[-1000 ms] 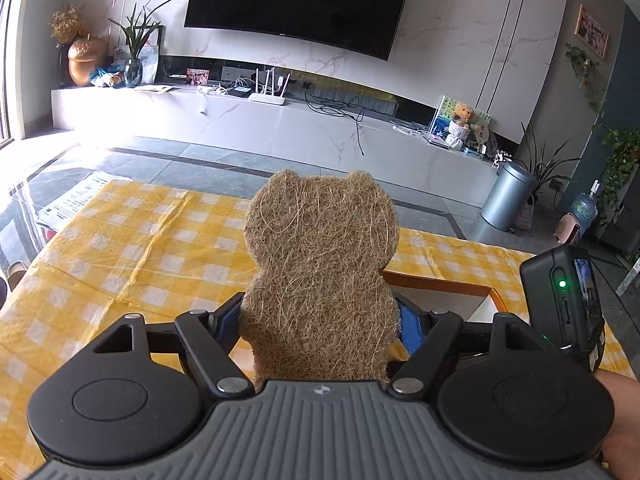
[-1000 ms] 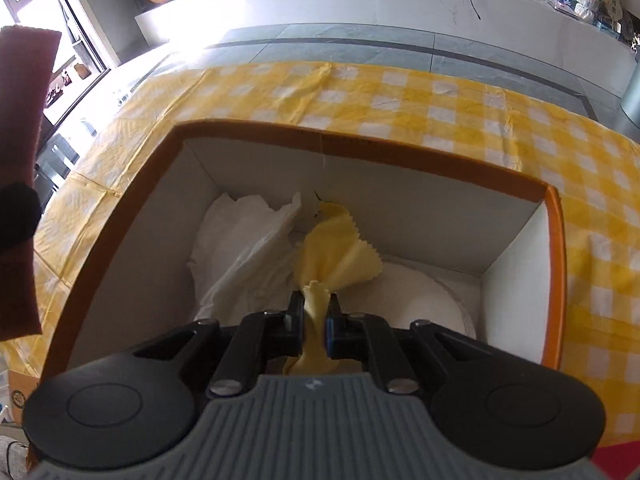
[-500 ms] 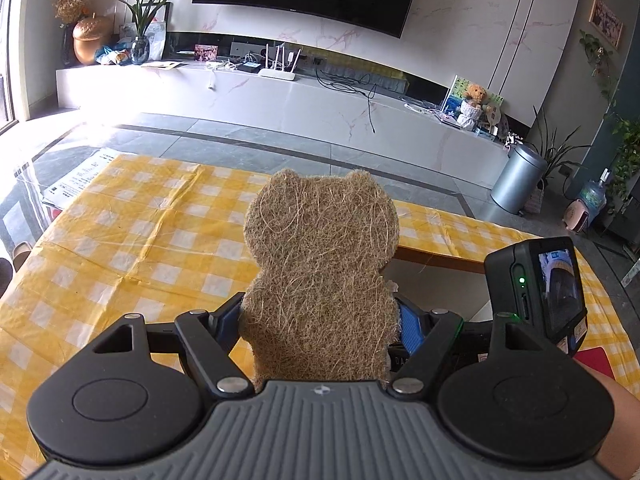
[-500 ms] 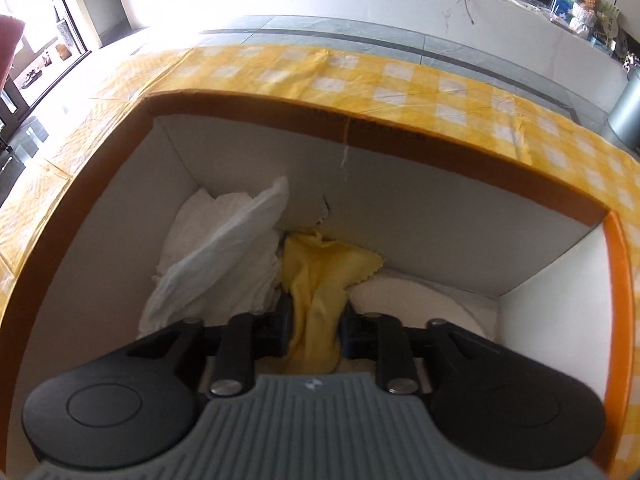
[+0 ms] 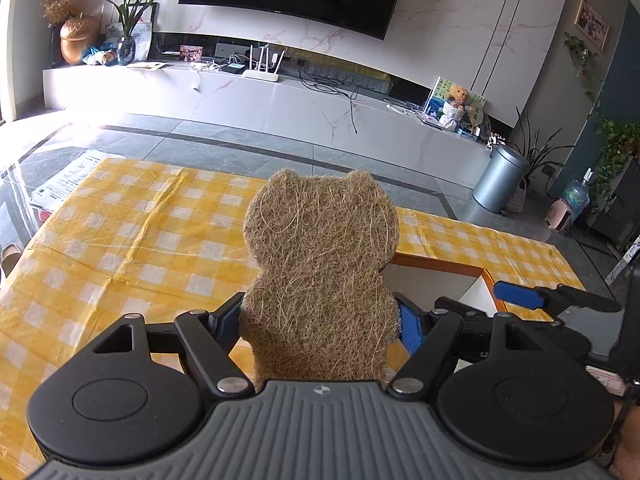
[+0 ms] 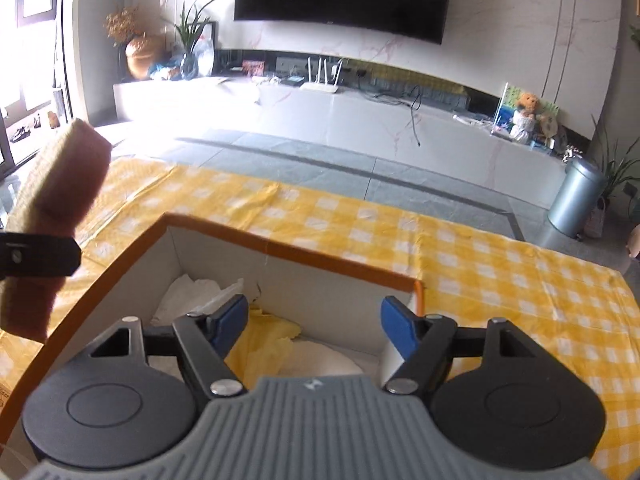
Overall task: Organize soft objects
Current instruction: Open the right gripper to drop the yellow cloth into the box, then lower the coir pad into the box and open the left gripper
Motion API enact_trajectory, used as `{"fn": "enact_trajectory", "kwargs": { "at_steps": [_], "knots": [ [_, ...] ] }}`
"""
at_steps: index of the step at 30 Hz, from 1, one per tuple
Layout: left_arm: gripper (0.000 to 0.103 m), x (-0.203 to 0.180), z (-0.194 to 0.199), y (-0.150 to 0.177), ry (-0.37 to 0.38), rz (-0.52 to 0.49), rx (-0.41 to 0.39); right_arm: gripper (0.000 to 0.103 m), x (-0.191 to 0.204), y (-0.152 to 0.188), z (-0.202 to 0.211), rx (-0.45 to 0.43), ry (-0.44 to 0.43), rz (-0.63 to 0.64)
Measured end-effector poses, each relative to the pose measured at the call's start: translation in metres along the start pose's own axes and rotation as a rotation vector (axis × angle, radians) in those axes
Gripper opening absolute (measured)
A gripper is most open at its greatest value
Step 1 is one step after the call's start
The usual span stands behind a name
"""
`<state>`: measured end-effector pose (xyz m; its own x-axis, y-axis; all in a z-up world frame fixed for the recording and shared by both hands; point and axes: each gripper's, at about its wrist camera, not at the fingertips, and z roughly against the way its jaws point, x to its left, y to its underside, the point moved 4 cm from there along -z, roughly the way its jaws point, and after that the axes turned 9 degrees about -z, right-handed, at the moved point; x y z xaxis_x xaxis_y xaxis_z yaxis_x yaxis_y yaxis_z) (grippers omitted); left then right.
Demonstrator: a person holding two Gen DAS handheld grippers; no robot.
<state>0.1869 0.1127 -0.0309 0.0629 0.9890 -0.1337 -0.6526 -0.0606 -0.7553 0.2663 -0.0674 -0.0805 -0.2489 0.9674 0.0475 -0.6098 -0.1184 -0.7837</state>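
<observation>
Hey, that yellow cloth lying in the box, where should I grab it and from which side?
Take the yellow cloth at its raised, crumpled fold, coming straight down through the open top of the box. It lies limp on the white items on the box floor, and the walls block any sideways approach. The right hand-held gripper hangs just above it, jaws opening with nothing between them.

Bear-shaped fibre scrubber [image 5: 320, 276] stands upright; yellow cloth [image 6: 266, 344] lies, seemingly crumpled, in box [image 6: 288, 254].

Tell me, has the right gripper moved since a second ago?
Yes. The right gripper has pulled up and back from the box, its jaws opening with nothing between them; the yellow cloth lies inside.
</observation>
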Motion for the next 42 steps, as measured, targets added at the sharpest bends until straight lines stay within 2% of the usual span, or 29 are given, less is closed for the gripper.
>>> {"fn": "enact_trajectory", "kwargs": {
  "at_steps": [5, 11, 13, 17, 22, 28, 35, 42],
  "knots": [
    [0.086, -0.035, -0.01, 0.001, 0.052, -0.066, 0.033, 0.074, -0.032, -0.004, 0.032, -0.064, 0.003, -0.101],
    [0.086, -0.076, -0.035, 0.016, 0.074, -0.16, 0.117, 0.074, -0.068, -0.003, 0.037, -0.096, 0.039, -0.224],
    [0.086, -0.085, -0.046, 0.024, 0.069, -0.193, 0.157, 0.074, -0.075, 0.002, 0.036, -0.11, 0.045, -0.251],
    [0.086, -0.098, -0.071, 0.039, 0.039, -0.258, 0.255, 0.073, -0.087, 0.015, 0.036, -0.129, -0.01, -0.323],
    [0.086, -0.104, -0.085, 0.047, 0.006, -0.29, 0.316, 0.073, -0.089, 0.02, 0.04, -0.147, -0.022, -0.324],
    [0.089, -0.107, -0.083, 0.05, -0.017, -0.327, 0.318, 0.073, -0.089, 0.02, 0.046, -0.172, -0.04, -0.304],
    [0.091, -0.112, -0.078, 0.05, -0.045, -0.366, 0.291, 0.073, -0.093, 0.025, 0.045, -0.153, -0.039, -0.33],
    [0.092, -0.121, -0.065, 0.049, -0.018, -0.417, 0.272, 0.074, -0.094, 0.025, 0.061, -0.166, -0.007, -0.302]
  ]
}}
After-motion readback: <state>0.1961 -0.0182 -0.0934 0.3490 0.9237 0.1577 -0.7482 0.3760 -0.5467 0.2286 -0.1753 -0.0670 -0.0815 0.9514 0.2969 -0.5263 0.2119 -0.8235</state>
